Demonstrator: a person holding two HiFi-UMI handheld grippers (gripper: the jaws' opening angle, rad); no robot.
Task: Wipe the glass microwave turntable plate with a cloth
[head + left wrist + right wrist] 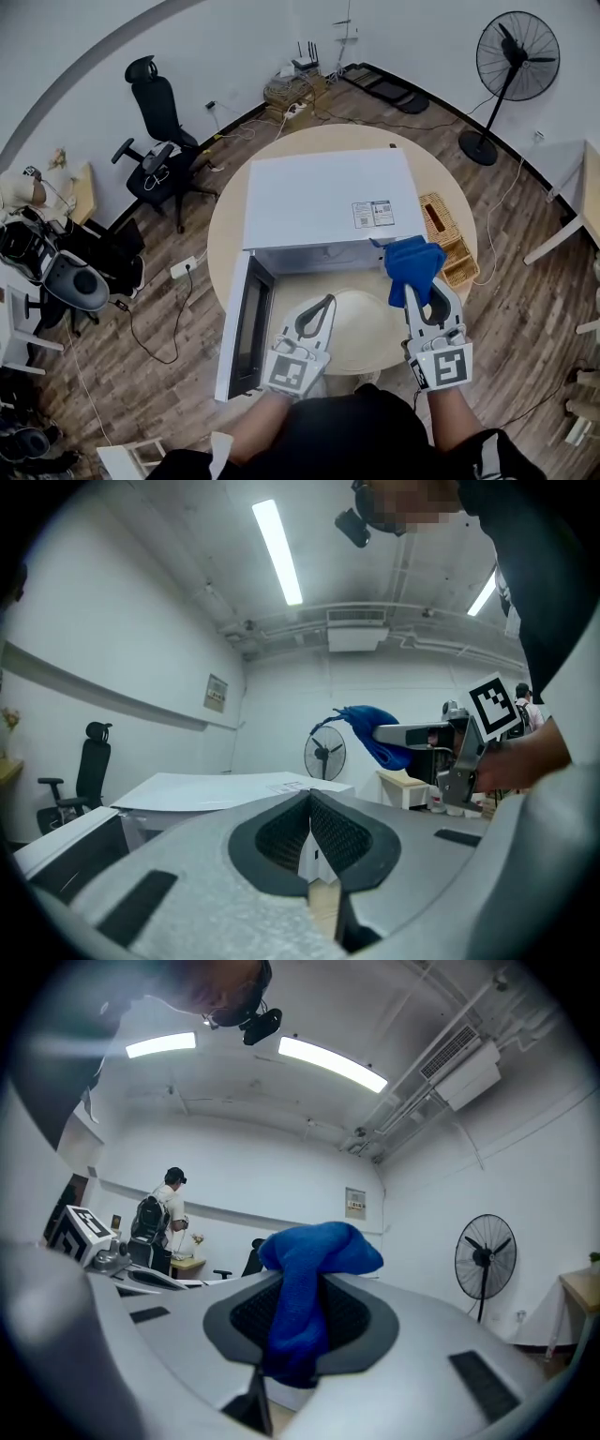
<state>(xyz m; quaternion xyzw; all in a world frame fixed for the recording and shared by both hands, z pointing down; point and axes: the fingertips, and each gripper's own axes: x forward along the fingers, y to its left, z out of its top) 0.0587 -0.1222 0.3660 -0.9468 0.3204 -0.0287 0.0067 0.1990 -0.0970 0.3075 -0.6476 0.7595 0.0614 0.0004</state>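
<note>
The white microwave (323, 202) stands on a round wooden table (225, 234) with its door (246, 328) swung open to the left. In front of its opening lies a pale round shape (361, 328); whether it is the glass plate I cannot tell. My right gripper (424, 281) is shut on a bunched blue cloth (411, 262) (305, 1288), held up by the microwave's front right corner; the left gripper view shows this cloth (375, 733) too. My left gripper (319, 309) (309, 803) hovers over the pale shape, its jaws shut with nothing seen between them.
A wicker basket (448, 239) sits on the table right of the microwave. A standing fan (514, 66) is at the back right, a black office chair (159, 122) at the back left. Cables cross the wooden floor. A person (157, 1227) stands far off.
</note>
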